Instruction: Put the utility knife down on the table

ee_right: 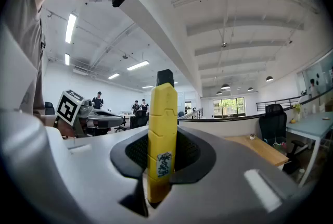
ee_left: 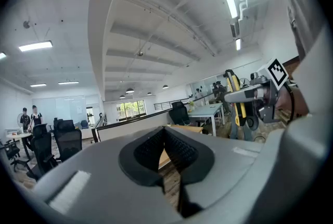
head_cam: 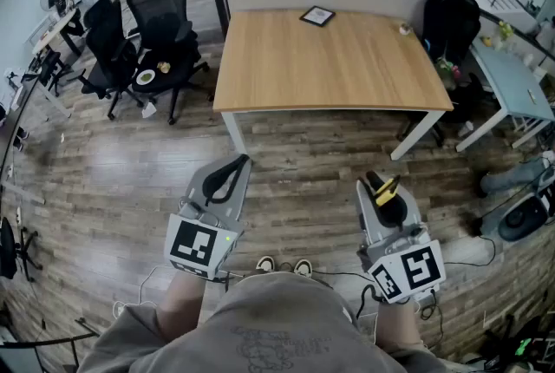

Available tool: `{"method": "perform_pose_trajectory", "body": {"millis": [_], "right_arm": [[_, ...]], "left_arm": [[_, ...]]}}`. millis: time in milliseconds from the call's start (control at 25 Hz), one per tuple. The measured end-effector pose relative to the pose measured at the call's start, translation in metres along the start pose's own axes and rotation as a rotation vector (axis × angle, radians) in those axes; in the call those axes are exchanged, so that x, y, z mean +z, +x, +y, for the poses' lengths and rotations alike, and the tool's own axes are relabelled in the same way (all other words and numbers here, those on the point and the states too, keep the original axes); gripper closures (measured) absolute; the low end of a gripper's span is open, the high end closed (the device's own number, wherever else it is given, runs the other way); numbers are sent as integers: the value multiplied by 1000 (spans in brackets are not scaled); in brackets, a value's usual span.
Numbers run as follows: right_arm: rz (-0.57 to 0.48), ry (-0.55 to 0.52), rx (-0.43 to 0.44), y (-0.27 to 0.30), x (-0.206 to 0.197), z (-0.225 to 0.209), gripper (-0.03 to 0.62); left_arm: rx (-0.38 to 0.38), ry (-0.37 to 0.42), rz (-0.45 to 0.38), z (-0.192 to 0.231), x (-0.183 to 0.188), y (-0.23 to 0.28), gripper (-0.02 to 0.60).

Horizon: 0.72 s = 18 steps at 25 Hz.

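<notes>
Knife (ee_right: 161, 134): yellow, clamped upright between the jaws of the right gripper (head_cam: 381, 196), dark tip upward. It is held level over the floor (head_cam: 303, 163), well short of the table (head_cam: 329, 68). Left gripper (head_cam: 227, 176): jaws brought together, nothing held. Step in hand, as judged: the carry toward the table; the putting-down is not yet begun. Next move, as judged: the right gripper is to be brought forward over the bare tabletop and lowered until the knife is borne by the wood; only then are the jaws to be parted.
</notes>
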State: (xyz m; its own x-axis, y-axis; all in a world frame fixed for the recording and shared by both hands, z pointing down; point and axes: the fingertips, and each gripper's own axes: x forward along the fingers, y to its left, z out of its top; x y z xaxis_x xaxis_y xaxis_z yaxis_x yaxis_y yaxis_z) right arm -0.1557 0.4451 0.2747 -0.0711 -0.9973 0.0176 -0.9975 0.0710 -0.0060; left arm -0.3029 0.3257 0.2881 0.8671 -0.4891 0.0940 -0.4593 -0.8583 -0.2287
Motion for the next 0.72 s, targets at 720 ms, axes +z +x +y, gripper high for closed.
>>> {"method": "perform_pose_trajectory", "body": {"millis": [720], "right_arm": [[27, 37, 21, -8, -24, -60, 516]], "left_arm": [[40, -14, 48, -41, -1, 35, 581]]}}
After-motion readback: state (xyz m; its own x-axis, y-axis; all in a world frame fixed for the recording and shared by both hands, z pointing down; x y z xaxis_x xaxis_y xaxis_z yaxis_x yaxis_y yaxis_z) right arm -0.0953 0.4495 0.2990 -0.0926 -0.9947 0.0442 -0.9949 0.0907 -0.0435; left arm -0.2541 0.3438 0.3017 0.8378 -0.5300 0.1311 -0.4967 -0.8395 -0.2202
